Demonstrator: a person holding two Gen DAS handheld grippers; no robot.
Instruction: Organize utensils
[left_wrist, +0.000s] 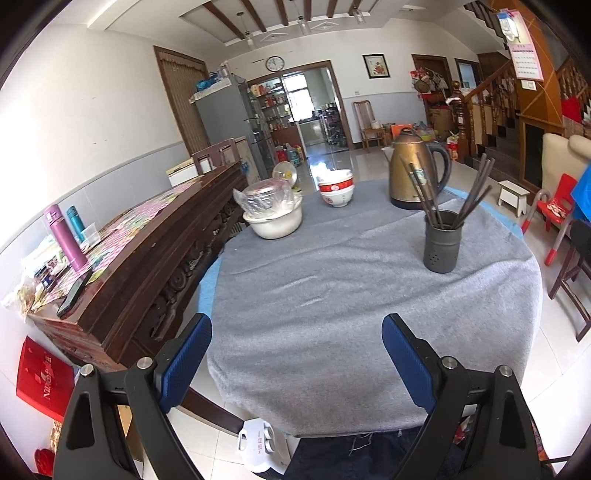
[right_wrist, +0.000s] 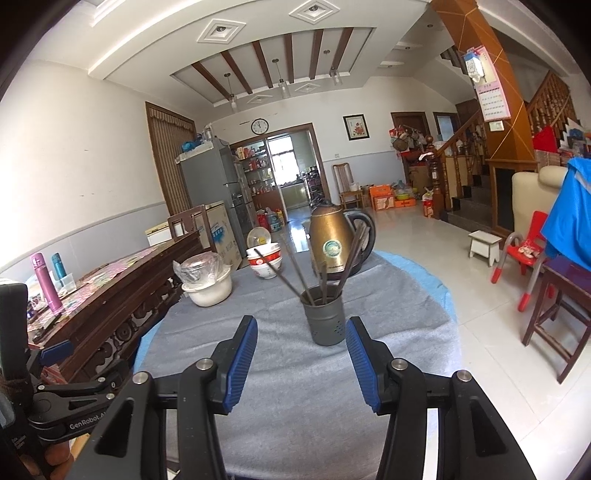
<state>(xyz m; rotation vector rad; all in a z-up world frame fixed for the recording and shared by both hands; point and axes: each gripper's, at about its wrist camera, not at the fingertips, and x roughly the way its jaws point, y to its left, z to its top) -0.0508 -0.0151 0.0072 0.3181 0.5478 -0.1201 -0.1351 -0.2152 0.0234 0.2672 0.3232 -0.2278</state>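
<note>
Chopsticks are seen upright in a holder on the surface. Left gripper and right gripper are held wide, empty.

A grey cloth covers the table, pale blue at its edge; the holder is dark grey, chopsticks dark brown, kettle bronze with black handle, bowl white with red band, gripper pads ribbed blue

One utensil holder, one kettle, two flasks, one stacked-bowl pile.
</note>
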